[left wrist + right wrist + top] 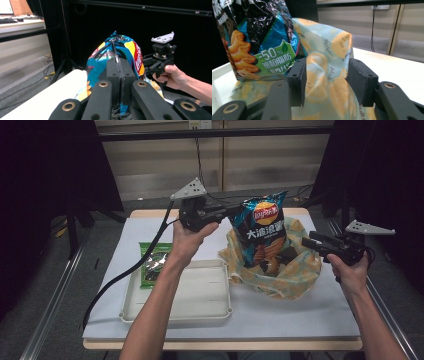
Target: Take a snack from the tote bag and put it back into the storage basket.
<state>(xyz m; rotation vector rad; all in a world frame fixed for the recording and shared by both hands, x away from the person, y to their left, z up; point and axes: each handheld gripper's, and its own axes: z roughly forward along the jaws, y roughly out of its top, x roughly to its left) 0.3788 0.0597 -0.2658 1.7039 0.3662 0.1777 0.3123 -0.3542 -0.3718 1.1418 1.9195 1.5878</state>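
A blue and black chip bag (262,232) stands upright in an open yellow fruit-print bag (296,270) right of the table's middle. My left gripper (235,210) reaches in from the left and is shut on the chip bag's crimped top edge (115,51). In the left gripper view its pads (112,72) are pressed together on the foil. My right gripper (306,241) is at the print bag's right side, open. In the right gripper view the print bag's wall (329,50) rises between and beyond the spread pads (298,75), which do not press on it. The chip bag (257,37) shows at upper left.
A white tray (200,315) lies near the front edge, under my left forearm. A green snack packet (152,262) lies at the tray's far left corner. A white mat (300,315) covers the table. Black curtains and stands flank both sides.
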